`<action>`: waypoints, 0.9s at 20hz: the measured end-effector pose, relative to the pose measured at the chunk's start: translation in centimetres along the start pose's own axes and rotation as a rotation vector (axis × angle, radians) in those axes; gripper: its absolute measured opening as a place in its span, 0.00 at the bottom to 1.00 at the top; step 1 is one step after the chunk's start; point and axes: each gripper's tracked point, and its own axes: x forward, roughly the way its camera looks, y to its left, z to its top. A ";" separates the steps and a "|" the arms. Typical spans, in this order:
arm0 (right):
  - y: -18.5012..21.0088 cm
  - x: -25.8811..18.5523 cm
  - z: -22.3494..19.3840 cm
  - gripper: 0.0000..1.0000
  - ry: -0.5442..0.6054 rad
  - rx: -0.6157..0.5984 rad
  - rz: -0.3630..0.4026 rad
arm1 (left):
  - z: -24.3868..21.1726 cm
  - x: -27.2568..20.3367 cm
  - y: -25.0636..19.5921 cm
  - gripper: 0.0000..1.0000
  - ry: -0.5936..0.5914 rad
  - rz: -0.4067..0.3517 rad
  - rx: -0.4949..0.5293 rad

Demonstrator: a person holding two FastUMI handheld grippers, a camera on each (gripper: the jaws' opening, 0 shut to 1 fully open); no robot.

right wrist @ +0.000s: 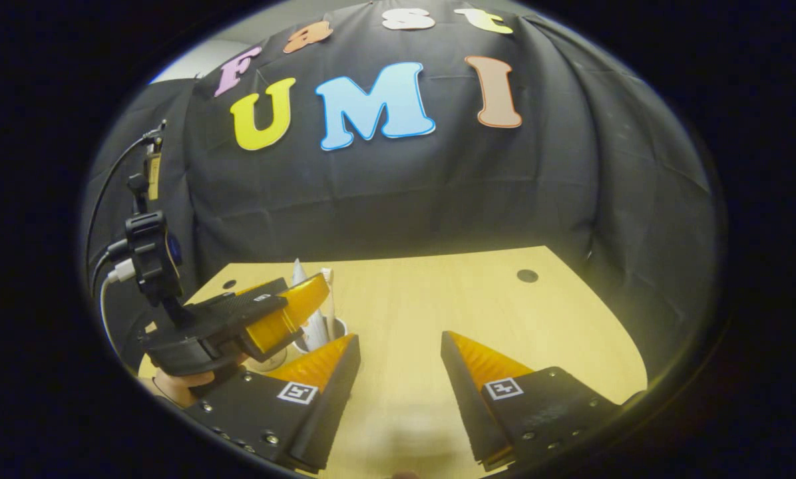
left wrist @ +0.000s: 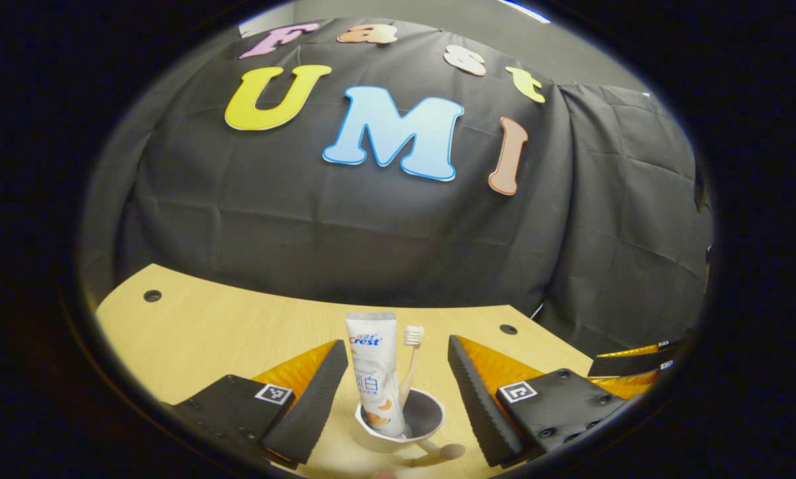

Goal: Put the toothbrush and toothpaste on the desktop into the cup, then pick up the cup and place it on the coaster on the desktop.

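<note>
Cup [left wrist: 401,419] upright between open left tongs [left wrist: 398,392], untouched.

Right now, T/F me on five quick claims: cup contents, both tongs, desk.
1. The toothpaste stands in the cup. True.
2. The toothbrush lies flat on the desk. False: it stands in the cup, bristles up.
3. The left tongs are open, one finger on each side of the cup. True.
4. The right tongs are shut on the cup. False: they are open over bare desk, nothing between the fingers.
5. In the right gripper view, the left tongs sit over the cup. True.
</note>
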 end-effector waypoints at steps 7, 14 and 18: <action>1.5 0.4 0.1 0.76 0.007 -0.004 0.021 | 2.1 -1.9 0.6 0.96 -0.034 0.002 0.014; 3.6 2.0 -0.4 0.76 0.070 -0.022 0.037 | 4.5 -4.8 3.3 0.96 -0.067 0.047 0.035; 5.7 3.4 -1.6 0.76 0.148 -0.041 0.064 | 6.3 -6.6 4.9 0.96 -0.095 0.072 0.066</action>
